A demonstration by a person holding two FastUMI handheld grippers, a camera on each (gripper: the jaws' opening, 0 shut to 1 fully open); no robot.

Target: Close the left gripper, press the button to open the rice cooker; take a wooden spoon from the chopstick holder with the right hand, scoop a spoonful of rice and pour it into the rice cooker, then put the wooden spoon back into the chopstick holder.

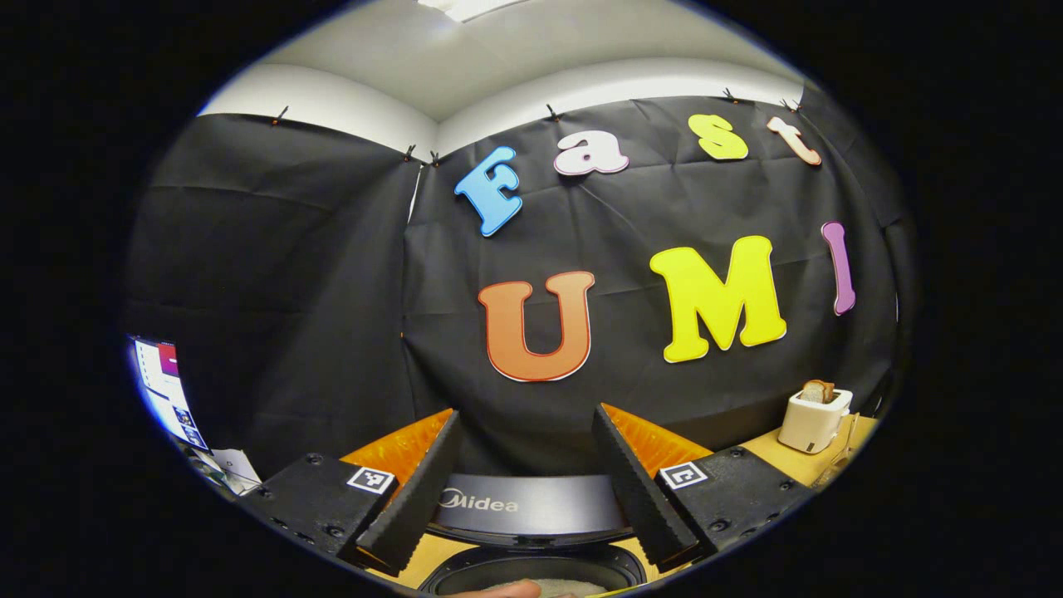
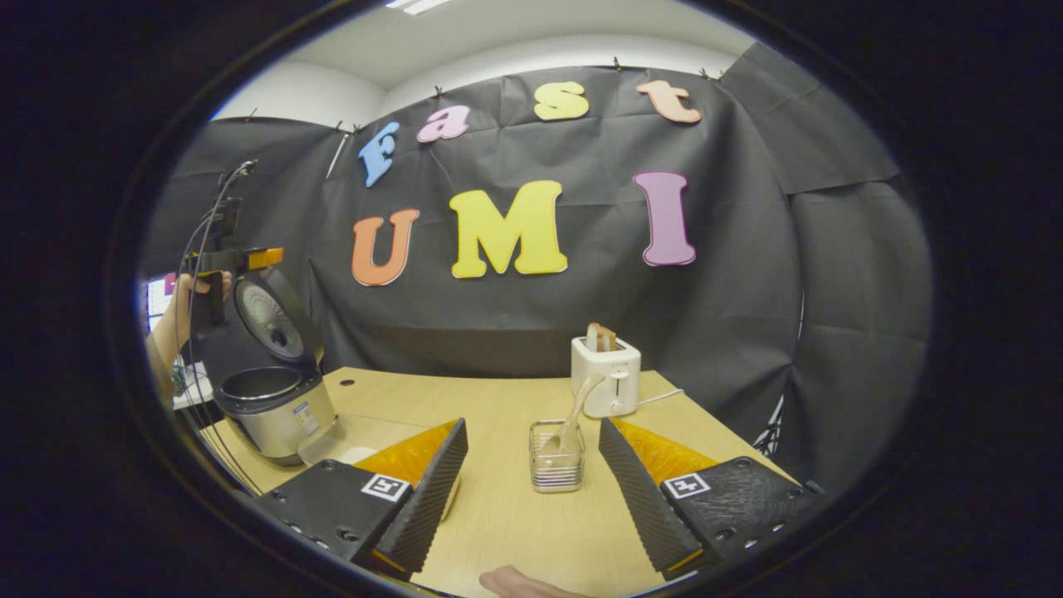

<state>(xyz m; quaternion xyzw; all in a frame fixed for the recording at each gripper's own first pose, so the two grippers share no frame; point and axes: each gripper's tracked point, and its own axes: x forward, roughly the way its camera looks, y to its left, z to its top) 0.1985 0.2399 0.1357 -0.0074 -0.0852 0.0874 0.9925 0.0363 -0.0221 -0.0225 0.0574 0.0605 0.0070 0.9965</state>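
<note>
The rice cooker [image 2: 274, 411] stands open at the table's left, its lid [image 2: 272, 320] tipped up and back. A person's hand holds my left gripper [image 2: 226, 264] above and behind the lid. In the left gripper view, the left gripper [image 1: 526, 413] is open above the cooker's raised lid [image 1: 531, 502] and dark inner pot [image 1: 581, 569]. The wooden spoon [image 2: 575, 409] stands in the clear chopstick holder [image 2: 556, 465] mid-table. My right gripper [image 2: 532, 422] is open in front of the holder, not touching it. A shallow clear dish [image 2: 345, 440] lies beside the cooker, partly hidden by a finger.
A white toaster [image 2: 606, 378] with bread in its slots stands behind the holder, its cord running right; it also appears at far right as the toaster [image 1: 815, 419]. A lit screen [image 1: 162, 390] sits at the left. The wooden table [image 2: 498, 515] has bare surface near me.
</note>
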